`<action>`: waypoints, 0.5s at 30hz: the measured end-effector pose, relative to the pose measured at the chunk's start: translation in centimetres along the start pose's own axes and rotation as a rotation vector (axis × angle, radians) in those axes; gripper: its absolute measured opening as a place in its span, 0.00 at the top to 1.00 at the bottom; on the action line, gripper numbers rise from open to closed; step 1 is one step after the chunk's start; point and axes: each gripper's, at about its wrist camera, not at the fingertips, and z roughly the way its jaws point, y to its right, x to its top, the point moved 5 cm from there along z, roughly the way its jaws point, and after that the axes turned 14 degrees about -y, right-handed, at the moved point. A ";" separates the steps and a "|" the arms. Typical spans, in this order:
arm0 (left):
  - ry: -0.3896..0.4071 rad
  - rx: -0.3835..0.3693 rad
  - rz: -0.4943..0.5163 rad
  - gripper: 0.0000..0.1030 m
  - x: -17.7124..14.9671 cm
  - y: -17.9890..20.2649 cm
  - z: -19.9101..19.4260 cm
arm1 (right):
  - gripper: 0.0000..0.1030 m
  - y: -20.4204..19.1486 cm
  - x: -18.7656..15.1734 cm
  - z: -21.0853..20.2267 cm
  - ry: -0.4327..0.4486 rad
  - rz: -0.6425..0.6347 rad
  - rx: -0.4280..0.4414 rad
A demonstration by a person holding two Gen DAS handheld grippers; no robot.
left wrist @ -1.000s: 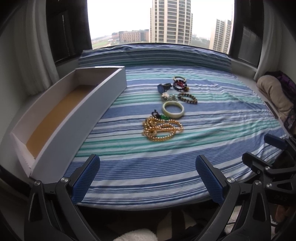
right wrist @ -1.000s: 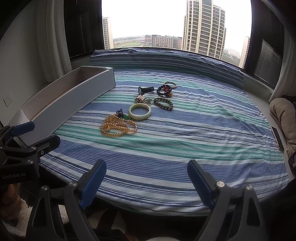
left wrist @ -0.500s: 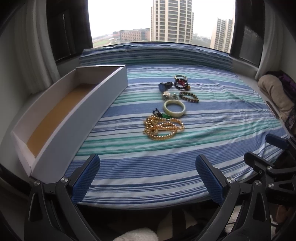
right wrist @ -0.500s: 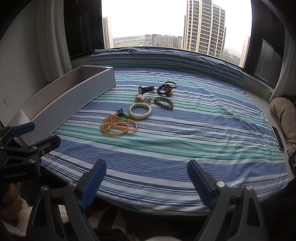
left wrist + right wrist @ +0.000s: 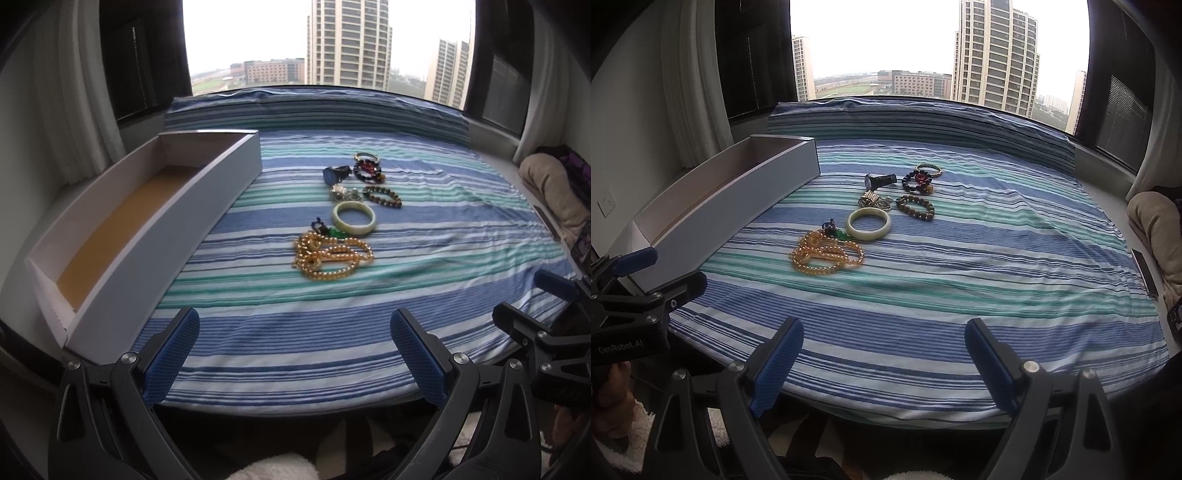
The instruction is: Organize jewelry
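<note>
I hold the left tongs wide open over the near edge of the bed, and nothing is between their blue pads. The right tongs are open as well and empty, also at the near edge. In the right wrist view I see the left tongs at the far left side; in the left wrist view the right tongs show at the right side.

Beyond the tongs lies the striped sheet in blue, white and green, which covers the bed. The jewelry lies in a loose group about the middle of the sheet, well apart from both tongs. Nearest to me is the gold bead necklace, heaped in coils. Just behind it, touching its far edge, there is a small dark and green piece; I cannot tell what it is. Next comes the pale jade bangle, lying flat. Behind the bangle there is a small silver and gold tangle, and to the right of it a brown bead bracelet. Farther still are a dark watch, a dark bracelet with red beads and a thin bangle at the far end.

At the left side of the bed stands a long white box, open on top, with a brown bottom. It runs from near to far, beside the jewelry but not touching it. Behind the bed is a wide window with tall buildings.
</note>
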 end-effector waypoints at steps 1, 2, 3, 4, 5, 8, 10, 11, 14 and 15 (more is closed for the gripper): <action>-0.001 -0.002 -0.001 0.00 0.0 0.0 0.1 | 0.12 -0.1 0.0 0.0 -0.001 -0.003 0.002; -0.003 -0.002 0.000 0.00 0.0 0.0 0.1 | 0.12 -0.1 0.0 0.0 0.000 -0.006 0.002; -0.005 -0.003 0.001 0.00 0.0 0.0 0.2 | 0.12 -0.1 0.0 0.0 0.001 -0.008 0.001; -0.006 -0.003 0.003 0.00 0.0 0.1 0.2 | 0.12 -0.1 0.0 0.0 0.001 -0.009 0.000; -0.007 -0.004 0.004 0.00 0.0 0.1 0.2 | 0.12 -0.1 0.0 0.0 0.001 -0.008 0.000; -0.012 -0.004 0.006 0.00 -0.1 0.2 0.4 | 0.12 0.1 0.0 0.1 -0.004 0.001 0.001; -0.014 -0.003 0.006 0.00 -0.1 0.3 0.4 | 0.12 0.2 0.0 0.2 -0.007 0.004 0.002; -0.014 -0.002 0.007 0.00 -0.1 0.3 0.4 | 0.12 0.1 0.0 0.2 -0.007 0.004 0.003; -0.010 0.000 0.008 0.00 -0.1 0.3 0.3 | 0.12 0.0 0.0 0.2 -0.007 -0.002 0.005; -0.010 0.000 0.008 0.00 -0.1 0.3 0.4 | 0.12 0.0 0.0 0.2 -0.007 -0.004 0.005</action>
